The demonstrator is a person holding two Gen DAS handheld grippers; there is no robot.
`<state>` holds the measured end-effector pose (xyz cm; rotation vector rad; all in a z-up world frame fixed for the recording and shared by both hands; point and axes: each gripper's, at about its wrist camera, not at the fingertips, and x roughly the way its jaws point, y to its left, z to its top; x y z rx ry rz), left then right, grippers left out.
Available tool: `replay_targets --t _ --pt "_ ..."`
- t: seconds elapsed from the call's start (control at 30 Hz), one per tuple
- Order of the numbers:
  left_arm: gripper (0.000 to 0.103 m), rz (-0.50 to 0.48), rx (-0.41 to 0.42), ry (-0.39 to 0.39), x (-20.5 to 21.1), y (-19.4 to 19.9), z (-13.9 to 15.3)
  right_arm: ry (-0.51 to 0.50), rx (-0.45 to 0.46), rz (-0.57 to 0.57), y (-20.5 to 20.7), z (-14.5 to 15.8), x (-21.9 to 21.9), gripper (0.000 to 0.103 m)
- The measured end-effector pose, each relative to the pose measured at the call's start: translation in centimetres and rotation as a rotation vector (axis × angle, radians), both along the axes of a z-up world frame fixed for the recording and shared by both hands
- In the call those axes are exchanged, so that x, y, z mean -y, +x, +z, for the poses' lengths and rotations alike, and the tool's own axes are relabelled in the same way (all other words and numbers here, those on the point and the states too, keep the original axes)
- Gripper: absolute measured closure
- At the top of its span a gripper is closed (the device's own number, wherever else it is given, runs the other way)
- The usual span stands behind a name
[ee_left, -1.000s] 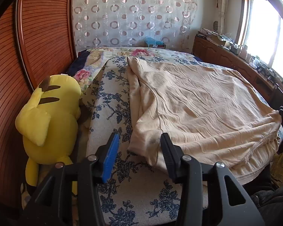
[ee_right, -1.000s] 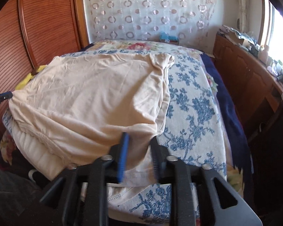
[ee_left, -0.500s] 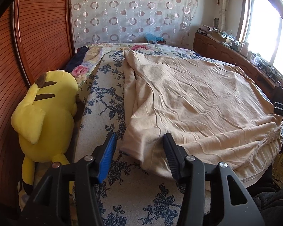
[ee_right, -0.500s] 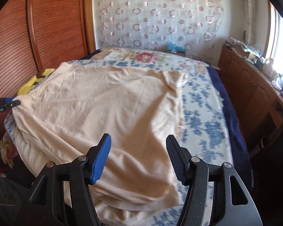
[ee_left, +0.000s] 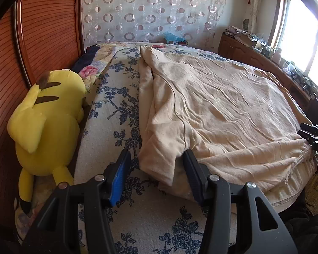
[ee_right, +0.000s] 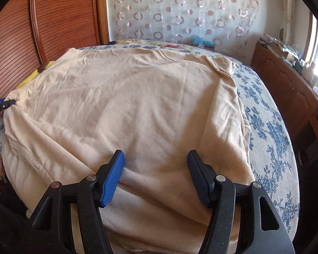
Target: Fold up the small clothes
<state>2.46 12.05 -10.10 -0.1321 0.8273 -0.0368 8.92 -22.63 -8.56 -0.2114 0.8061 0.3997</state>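
A cream shirt lies spread across a bed with a blue flowered cover, its hem hanging over the near edge toward you. A yellow plush toy lies off to the left, well apart from the cloth.

Your left gripper hovers with its jaws about half apart – the folded near-left corner of the shirt sits between them, but the pads do not press on it. Your right gripper has its jaws set wide over the shirt's near-right part, cloth below and between them, nothing pinched (whether the tips touch the fabric cannot be told).

The step in hand looks like taking hold of the near edge at both sides for a fold. To do it well:

- Settle each gripper low enough that both layers of the hem sit between the pads before you close – a one-layer grab will likely let the under layer trail
- Pinch close to the stitched hem, where the knit should stretch less
- The right gripper looks inboard of the shirt's right edge; slide it out toward that edge so both holds match
- Close both sides together, then lift evenly, keeping the cloth lightly taut between them so the fold line runs straight
- Smooth the creases across the back as you lay it over
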Motion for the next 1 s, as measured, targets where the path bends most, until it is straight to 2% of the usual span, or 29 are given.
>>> replay_targets --t 0.23,0.6,0.67,0.73,0.77,0.8,1.0 --pt "0.052 0.015 0.008 -0.006 0.2 0.0 -0.1 0.025 0.033 -0.027 -0.4 -0.3 0.0 0.031" --pt "0.052 -0.007 0.008 -0.028 1.0 1.0 0.0 0.027 0.031 -0.018 -0.5 -0.3 0.0 0.031" --pt "0.06 -0.029 0.009 -0.042 1.2 1.3 0.0 0.03 0.022 -0.013 -0.4 -0.2 0.1 0.031" --pt "0.083 -0.056 0.006 -0.062 1.6 1.6 0.1 0.042 0.009 -0.01 -0.4 0.0 0.5 0.031" --pt "0.086 -0.065 0.009 -0.064 1.9 1.8 0.3 0.056 0.0 -0.014 -0.3 0.2 0.8 0.031" --pt "0.094 -0.069 0.015 -0.057 2.2 1.9 0.5 0.066 -0.005 -0.019 -0.3 0.2 1.2 0.031" --pt "0.097 -0.107 0.088 -0.064 4.4 2.3 3.0 0.1 -0.007 -0.043 -0.6 1.0 3.5 0.031"
